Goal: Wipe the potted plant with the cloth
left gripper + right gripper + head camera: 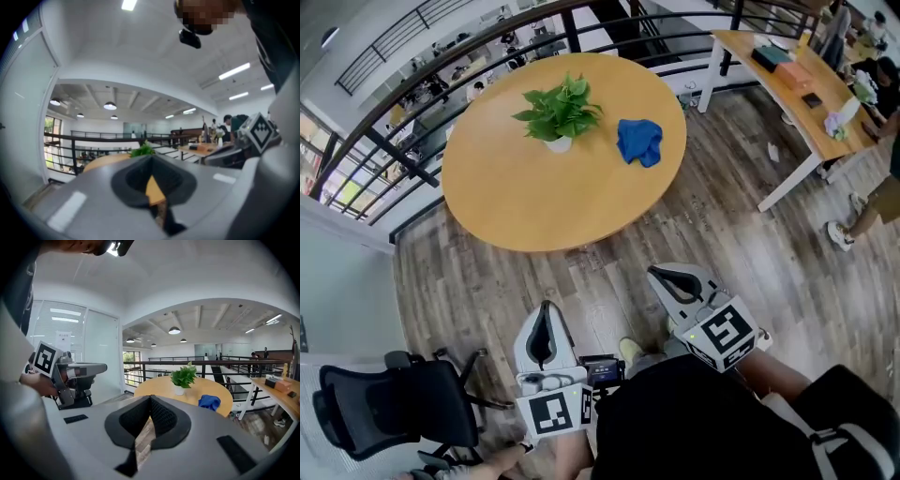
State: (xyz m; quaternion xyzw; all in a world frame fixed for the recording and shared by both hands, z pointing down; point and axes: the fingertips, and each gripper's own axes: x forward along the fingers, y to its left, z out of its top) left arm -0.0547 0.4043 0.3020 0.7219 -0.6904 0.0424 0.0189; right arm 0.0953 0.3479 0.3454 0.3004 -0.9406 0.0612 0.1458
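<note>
left gripper (547,314) level, jaws together, right gripper (661,275) tipped down, jaws seemingly together

A round wooden worktop (544,187) stands on grey-brown plank floor (750,253). Behind it and round its left side runs a black metal railing (573,33). To its right stands a long pale desk (787,98) on white legs, strewn with small items, with a person (877,202) just beyond that desk's end. A black office chair (389,403) sits well to the worktop's near left.
</note>
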